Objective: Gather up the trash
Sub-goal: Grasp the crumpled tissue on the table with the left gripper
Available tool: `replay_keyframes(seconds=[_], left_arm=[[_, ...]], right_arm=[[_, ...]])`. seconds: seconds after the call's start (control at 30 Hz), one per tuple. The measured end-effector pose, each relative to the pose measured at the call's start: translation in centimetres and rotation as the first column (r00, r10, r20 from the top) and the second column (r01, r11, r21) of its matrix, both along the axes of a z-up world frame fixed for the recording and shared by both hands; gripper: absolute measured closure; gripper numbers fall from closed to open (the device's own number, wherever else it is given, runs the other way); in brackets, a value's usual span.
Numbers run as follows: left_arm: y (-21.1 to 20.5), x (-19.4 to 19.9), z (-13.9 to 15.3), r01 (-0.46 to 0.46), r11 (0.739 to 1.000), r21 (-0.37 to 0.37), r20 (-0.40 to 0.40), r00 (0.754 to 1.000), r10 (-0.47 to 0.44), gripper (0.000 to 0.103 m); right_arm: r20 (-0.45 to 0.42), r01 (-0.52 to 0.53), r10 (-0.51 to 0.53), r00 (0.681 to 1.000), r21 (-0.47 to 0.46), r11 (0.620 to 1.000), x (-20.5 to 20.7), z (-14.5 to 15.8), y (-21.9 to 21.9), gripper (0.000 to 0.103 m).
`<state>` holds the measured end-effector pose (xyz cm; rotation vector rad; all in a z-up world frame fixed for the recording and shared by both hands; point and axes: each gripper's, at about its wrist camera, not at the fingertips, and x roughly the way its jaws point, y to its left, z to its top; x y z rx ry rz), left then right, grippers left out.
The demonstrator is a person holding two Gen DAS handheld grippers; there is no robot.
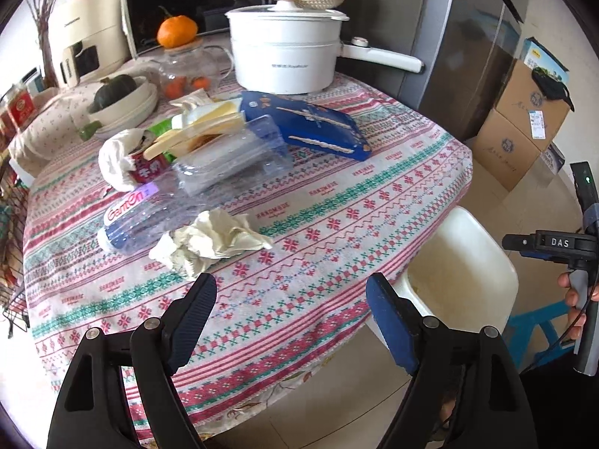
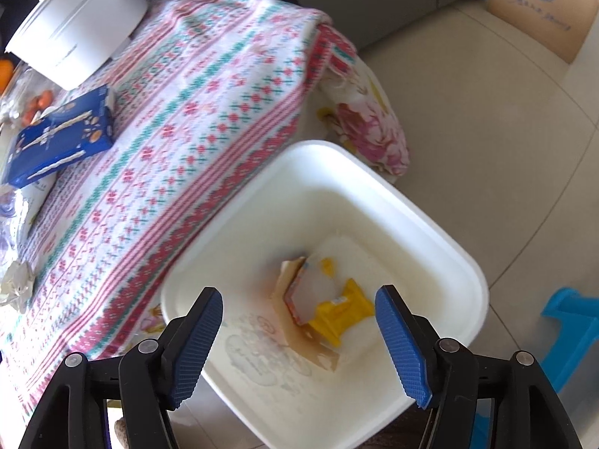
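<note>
Left gripper (image 1: 290,321) hangs over the near edge of the table (image 1: 337,202), jaws spread wide with nothing between them, pitched down toward the litter. Nearest trash: crumpled tissue (image 1: 209,241), just ahead of the left fingertip, resting against a flattened clear bottle (image 1: 149,220). Tissue looks featherlight and soft; it should collapse under the pads, so pinch across the bulkiest fold at its middle. Bottle probably light but slick and springy; likely best taken across its crushed waist. Behind these, a clear plastic tray (image 1: 232,157), a second wad of tissue (image 1: 118,159) with a red wrapper, and a blue box (image 1: 318,123), all touching or overlapping in one heap. White pot (image 1: 284,56) and fruit beyond are not trash, by my reading. Right gripper (image 2: 299,323) points steeply down into the white bin (image 2: 441,239) standing on the floor beside the table corner, jaws apart and empty; yellow and pale wrappers (image 2: 333,307) lie at the bin's bottom. Person's hand (image 1: 574,299) shows at the far right on the right handle.
</note>
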<state>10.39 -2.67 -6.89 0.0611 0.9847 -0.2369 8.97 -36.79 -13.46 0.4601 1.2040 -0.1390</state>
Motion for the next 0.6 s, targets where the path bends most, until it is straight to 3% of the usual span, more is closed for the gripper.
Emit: replay_keyframes(seconds=[0.23, 0.6], left_arm=[[4.6, 2.4, -1.9, -0.144, 0.989, -0.025, -0.058, 0.988, 0.142, 0.019], [6.6, 7.2, -5.5, -0.273, 0.957, -0.103, -0.098, 0.960, 0.263, 0.019]], right_arm=[[0.032, -0.070, 0.069, 0.997, 0.013, 0.997, 1.3, 1.1, 3.1, 0.029], [0.059, -0.167, 0.165, 0.984, 0.020, 0.986, 2.8, 2.0, 6.8, 0.028]])
